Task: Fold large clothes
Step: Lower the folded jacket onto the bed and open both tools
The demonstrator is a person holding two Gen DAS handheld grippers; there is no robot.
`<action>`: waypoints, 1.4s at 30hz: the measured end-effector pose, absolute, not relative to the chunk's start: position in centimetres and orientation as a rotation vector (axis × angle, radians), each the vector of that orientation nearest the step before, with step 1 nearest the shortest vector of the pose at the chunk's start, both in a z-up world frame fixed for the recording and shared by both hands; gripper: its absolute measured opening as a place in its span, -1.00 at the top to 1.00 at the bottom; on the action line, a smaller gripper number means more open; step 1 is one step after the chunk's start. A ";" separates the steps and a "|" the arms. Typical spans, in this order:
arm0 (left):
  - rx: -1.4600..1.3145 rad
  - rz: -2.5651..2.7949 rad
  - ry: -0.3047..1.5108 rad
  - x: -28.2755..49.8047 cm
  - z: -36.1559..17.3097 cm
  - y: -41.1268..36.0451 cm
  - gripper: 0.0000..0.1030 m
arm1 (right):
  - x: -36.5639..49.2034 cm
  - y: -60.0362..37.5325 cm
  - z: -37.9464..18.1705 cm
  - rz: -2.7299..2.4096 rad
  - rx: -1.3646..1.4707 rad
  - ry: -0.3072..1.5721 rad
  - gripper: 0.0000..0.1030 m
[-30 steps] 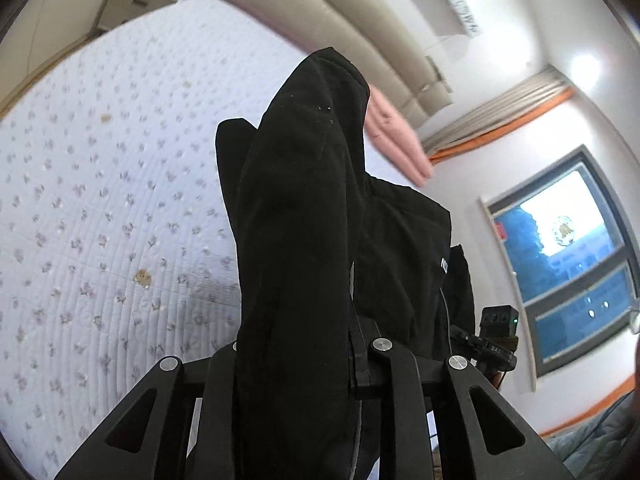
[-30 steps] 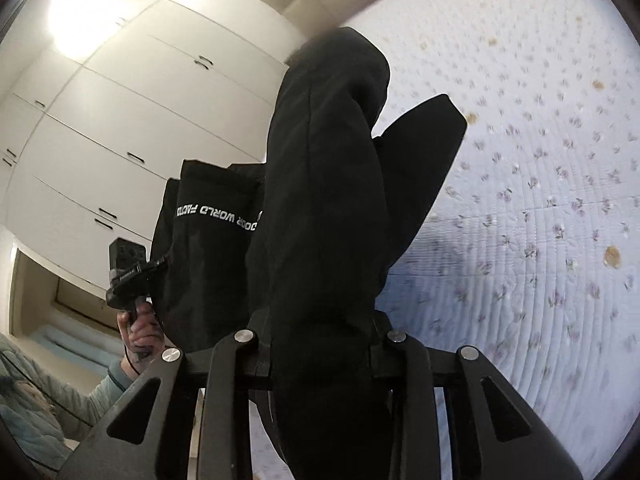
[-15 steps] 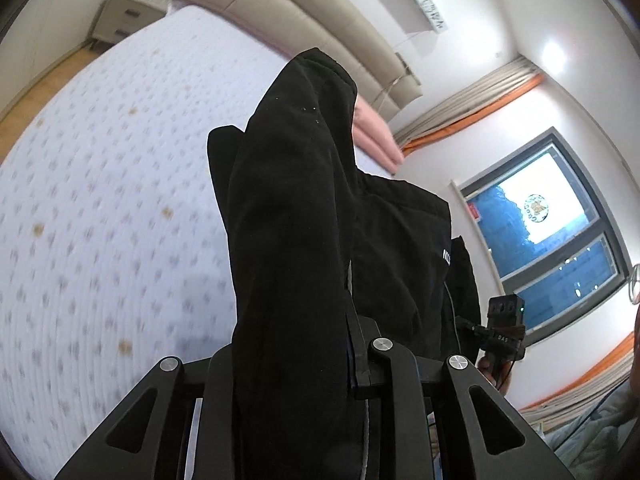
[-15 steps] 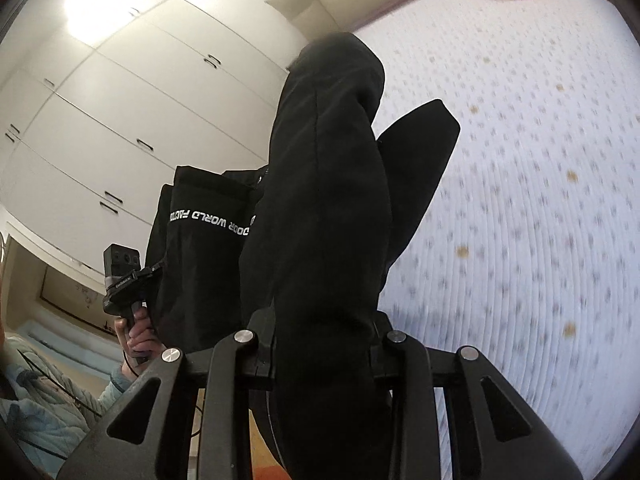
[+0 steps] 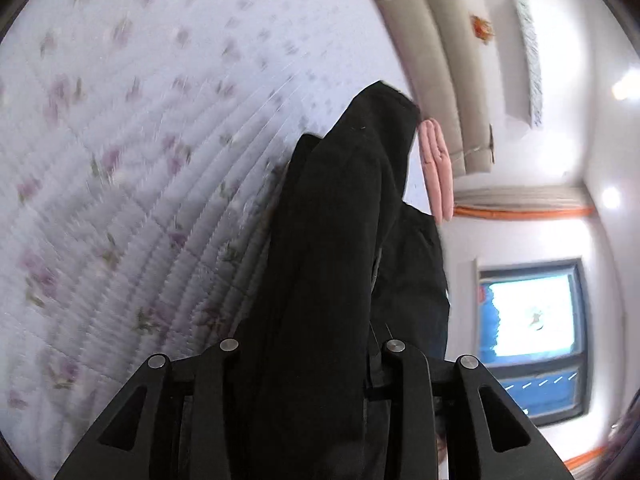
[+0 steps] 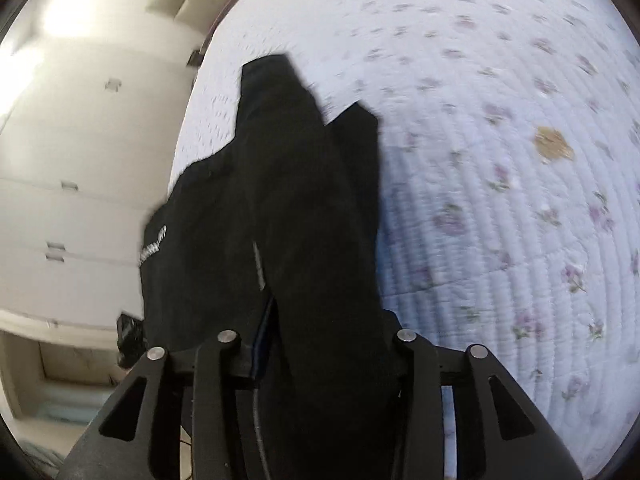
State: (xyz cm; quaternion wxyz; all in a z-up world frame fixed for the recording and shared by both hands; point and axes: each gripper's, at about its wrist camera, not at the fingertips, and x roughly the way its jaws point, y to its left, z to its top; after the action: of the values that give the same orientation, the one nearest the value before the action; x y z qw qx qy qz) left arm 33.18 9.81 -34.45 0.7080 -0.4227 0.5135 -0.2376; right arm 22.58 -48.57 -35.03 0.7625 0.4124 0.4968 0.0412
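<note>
A large black garment (image 5: 332, 240) with white lettering hangs bunched between my two grippers, close over a white quilted bed (image 5: 120, 160). My left gripper (image 5: 308, 360) is shut on one bunched end; the cloth hides its fingertips. My right gripper (image 6: 316, 360) is shut on the other end of the garment (image 6: 288, 200), its fingertips also hidden. The lettering (image 6: 154, 246) shows at the garment's left in the right wrist view. The bed (image 6: 500, 200) fills the right of that view.
A folded pink blanket (image 5: 436, 168) lies at the bed's head by the beige padded headboard (image 5: 436, 60). A window (image 5: 532, 312) is on the right wall. White wardrobe doors (image 6: 72, 200) stand beside the bed. A brown stain (image 6: 554, 144) marks the quilt.
Both grippers have dropped closer to the bed and tilted, still holding the garment. The quilt now fills more of both views and looks motion-blurred.
</note>
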 end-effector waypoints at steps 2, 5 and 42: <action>-0.792 -0.509 1.115 32.5 -32.5 9.6 0.26 | 21.6 -49.0 -35.2 0.001 0.882 1.078 -0.13; -0.632 -0.442 1.081 31.6 -29.3 9.9 0.26 | 19.4 -49.3 -33.1 -0.157 0.789 1.070 -0.21; 0.036 -0.245 1.021 24.5 -18.9 -1.1 -0.02 | 20.6 -33.1 -25.3 -0.275 0.179 1.204 -0.30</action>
State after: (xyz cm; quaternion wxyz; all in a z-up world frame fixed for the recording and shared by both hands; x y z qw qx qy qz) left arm 24.47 -1.08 -18.86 0.8651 0.0174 0.4874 -0.1169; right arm 20.62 -33.12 -25.27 0.8115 0.0836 0.5639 -0.1286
